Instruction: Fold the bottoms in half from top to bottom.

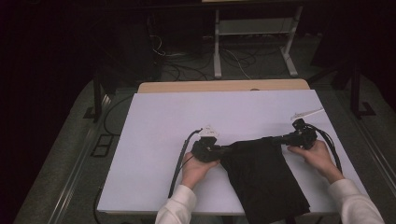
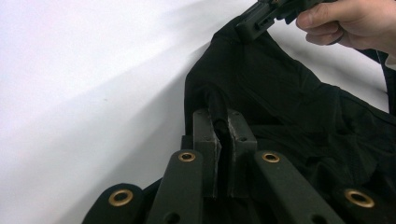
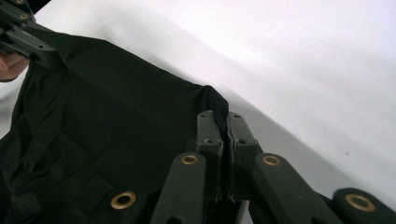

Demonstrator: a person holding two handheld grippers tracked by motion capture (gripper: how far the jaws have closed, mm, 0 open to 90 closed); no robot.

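Black cloth (image 1: 264,175) lies on the white table (image 1: 159,126), its near end cut off. Left hand-held gripper (image 1: 223,150) and right hand-held gripper (image 1: 276,139) each pinch a far corner, hands held level, jaws facing inward.

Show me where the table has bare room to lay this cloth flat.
The white table is bare across its far half, beyond both grippers, and along the left edge. It is crowded near the front right, where the black cloth hangs off.

Cloth (image 1: 264,179) lies on the counter (image 1: 159,116) toward five o'clock, left gripper (image 1: 223,150) at its ten o'clock corner, right gripper (image 1: 275,139) at its one o'clock corner.
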